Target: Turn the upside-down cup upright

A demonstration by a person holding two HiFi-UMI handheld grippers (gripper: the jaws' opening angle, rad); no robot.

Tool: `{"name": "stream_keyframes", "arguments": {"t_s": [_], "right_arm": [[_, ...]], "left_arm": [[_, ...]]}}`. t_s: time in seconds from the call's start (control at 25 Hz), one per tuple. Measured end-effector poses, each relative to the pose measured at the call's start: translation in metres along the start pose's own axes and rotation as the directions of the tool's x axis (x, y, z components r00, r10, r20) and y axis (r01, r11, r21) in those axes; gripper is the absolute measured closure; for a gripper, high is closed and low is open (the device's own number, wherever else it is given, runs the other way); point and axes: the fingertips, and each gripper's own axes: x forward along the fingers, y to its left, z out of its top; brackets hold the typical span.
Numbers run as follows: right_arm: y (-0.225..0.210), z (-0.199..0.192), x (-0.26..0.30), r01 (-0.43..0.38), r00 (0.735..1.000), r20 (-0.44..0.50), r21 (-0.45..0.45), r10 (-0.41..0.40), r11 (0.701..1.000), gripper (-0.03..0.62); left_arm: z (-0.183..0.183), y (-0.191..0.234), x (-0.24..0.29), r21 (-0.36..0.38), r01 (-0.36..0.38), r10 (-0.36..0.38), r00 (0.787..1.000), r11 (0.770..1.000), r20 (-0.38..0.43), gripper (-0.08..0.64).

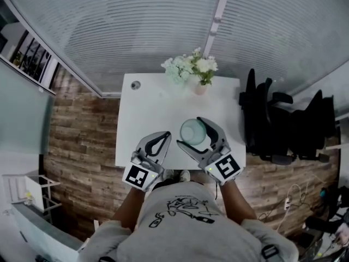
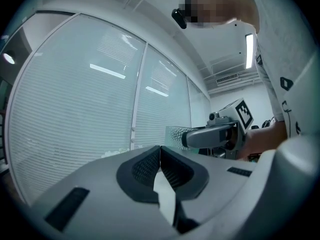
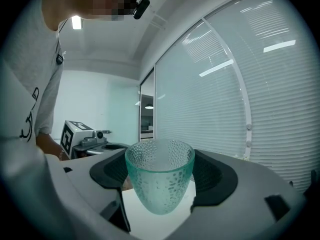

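- Standing upright, mouth up, the cup [image 3: 159,184] is gripped between the right gripper's [image 3: 160,156] jaws at lower centre.
- The left gripper's [image 2: 160,154] jaws are pressed together, empty.
- A white table [image 1: 158,105] bearing flowers [image 1: 191,68] is flanked by plank floor [image 1: 82,141].

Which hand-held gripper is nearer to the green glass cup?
Right. The right hand-held gripper holds the cup between its jaws; the left hand-held gripper is apart to its left.
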Motion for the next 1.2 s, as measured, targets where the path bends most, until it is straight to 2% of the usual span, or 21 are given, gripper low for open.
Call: {"name": "stream_keyframes", "arguments": {"t_s": [0.36, 0.72, 0.88, 1.2], "right_arm": [[-0.006, 0.001, -0.003, 0.008, 1.0, 0.0, 0.032, -0.008, 0.999, 0.196], [-0.015, -0.005, -0.007, -0.013, 0.999, 0.035, 0.23, 0.005, 0.973, 0.196], [-0.02, -0.007, -0.008, -0.018, 0.998, 0.064, 0.311, -0.002, 0.95, 0.196], [-0.026, -0.013, -0.007, -0.037, 0.992, 0.122, 0.473, -0.024, 0.88, 0.196]], "left_arm": [[0.0, -0.005, 0.003, -0.008, 0.013, -0.013, 1.0, 1.0, -0.008, 0.555], [-0.001, -0.004, 0.001, -0.016, 0.012, -0.012, 1.0, 1.0, -0.003, 0.555], [-0.004, -0.005, -0.002, -0.017, 0.019, -0.019, 1.0, 1.0, -0.01, 0.554], [-0.008, -0.008, -0.007, -0.026, 0.034, -0.035, 0.999, 0.999, -0.013, 0.544]]}}
